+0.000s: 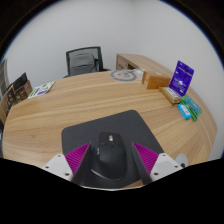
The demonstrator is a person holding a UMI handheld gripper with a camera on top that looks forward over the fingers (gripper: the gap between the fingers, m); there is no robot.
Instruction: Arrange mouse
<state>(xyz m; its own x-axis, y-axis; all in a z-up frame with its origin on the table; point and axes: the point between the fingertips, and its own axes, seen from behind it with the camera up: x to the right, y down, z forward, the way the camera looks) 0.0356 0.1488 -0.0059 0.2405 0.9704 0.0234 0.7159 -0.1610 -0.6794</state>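
Tool: the tool (108, 165) pointed forward over the near edge of the surface, its two fingers (76, 160) spread wide with their magenta pads facing inward.
Tool state: released; the fingers stood apart with the mouse between them, and a gap showed at each side, so neither pad pressed on it.
Mouse: the black mouse (108, 156) lay on the near part of the dark grey mouse pad (108, 134), resting on its own, its body aligned roughly with the fingers.
Mouse pad: it lay flat on the round wooden surface (90, 105), near the front edge, and reached a little beyond the fingertips.
Ahead: bare wood stretched past the mouse pad, with nothing standing in the path.
Far right: a purple box (182, 77) stood upright near the surface's edge, and a small teal item (188, 108) lay just in front of it.
Far middle: a round pale object (124, 74) lay beside a wooden box (150, 69).
Far left: papers or booklets (40, 89) lay near the rim.
Beyond: a black chair (84, 61) stood behind the surface against a pale wall.
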